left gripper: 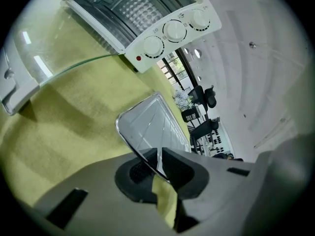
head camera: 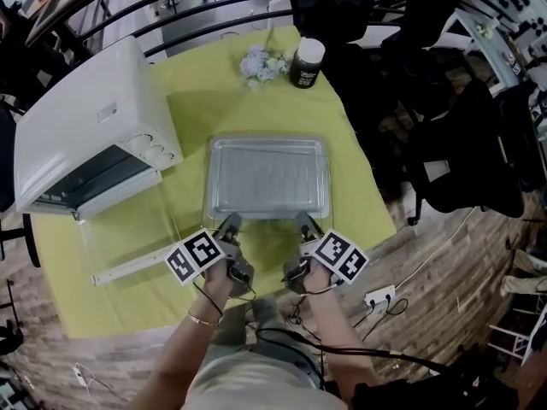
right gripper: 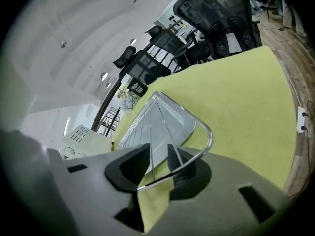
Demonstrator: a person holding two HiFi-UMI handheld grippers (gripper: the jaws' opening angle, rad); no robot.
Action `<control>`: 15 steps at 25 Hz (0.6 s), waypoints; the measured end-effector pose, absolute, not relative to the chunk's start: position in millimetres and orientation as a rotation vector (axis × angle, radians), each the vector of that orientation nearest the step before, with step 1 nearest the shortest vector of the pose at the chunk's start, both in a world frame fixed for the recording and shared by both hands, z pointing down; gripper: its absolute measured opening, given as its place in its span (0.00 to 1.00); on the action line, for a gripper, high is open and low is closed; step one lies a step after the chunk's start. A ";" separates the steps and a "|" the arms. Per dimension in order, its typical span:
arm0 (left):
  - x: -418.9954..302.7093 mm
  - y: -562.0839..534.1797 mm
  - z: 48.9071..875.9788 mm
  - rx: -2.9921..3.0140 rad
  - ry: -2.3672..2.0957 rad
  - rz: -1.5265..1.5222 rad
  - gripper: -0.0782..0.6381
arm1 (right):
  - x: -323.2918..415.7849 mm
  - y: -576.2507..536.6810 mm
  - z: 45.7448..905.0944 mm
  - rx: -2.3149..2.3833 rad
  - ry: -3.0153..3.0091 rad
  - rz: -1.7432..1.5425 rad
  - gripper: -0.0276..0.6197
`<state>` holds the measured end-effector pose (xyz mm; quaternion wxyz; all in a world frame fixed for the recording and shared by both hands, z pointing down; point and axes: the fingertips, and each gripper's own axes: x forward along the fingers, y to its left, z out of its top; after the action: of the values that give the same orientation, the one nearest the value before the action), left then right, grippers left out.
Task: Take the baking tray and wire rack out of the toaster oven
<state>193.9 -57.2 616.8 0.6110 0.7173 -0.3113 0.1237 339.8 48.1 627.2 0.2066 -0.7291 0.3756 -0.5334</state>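
Clearly clamped with the left gripper (left gripper: 158,157) on the near rim of the baking tray (head camera: 267,178), jaws drawn almost together with only the thin metal edge between the pads. Looser on the other side: jaws of the right gripper (right gripper: 158,155) parted a little, straddling the same rim towards the tray's near-right corner, with a visible gap beside the metal and neither pad seen pressing on it. Both set at the tray's near edge, side by side, tilted downward.

Lying flat on a yellow-green tablecloth (head camera: 350,186), outside the toaster oven (head camera: 81,126) and just to its right. Standing open at the table's left, white, with three knobs (left gripper: 174,31) in a row on the control panel and the glass door (left gripper: 54,53) folded down over the cloth. Inside the mouth, a gridded pattern (left gripper: 140,11); wire rack or back wall, cannot tell.

Beyond the tray, towards the far edge of the table, a dark jar (head camera: 307,62) with a pale lid, just beside a small bunch of pale flowers (head camera: 261,63). Around the table on the right, black chairs (head camera: 466,143); below them a brick-patterned floor (head camera: 479,272) with a white power strip (head camera: 379,296) lying near the table's corner.
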 end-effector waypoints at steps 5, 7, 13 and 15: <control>190.1 -54.9 618.2 1.651 -0.712 0.339 0.17 | 341.1 50.1 627.3 -2.052 1.029 -1.496 0.37; 189.0 -51.6 618.1 1.639 -0.708 0.355 0.24 | 340.3 54.6 627.7 -2.059 1.017 -1.512 0.40; 185.7 -37.3 622.1 1.544 -0.671 0.361 0.39 | 326.9 67.3 631.8 -2.048 0.989 -1.574 0.54; 183.5 -31.8 625.3 1.523 -0.667 0.371 0.40 | 323.6 70.6 633.9 -2.048 0.979 -1.589 0.55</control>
<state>183.5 -31.8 625.3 0.6586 0.6728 -0.2948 0.1637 323.6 70.6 633.9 0.1844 -0.7265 0.3471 -0.5637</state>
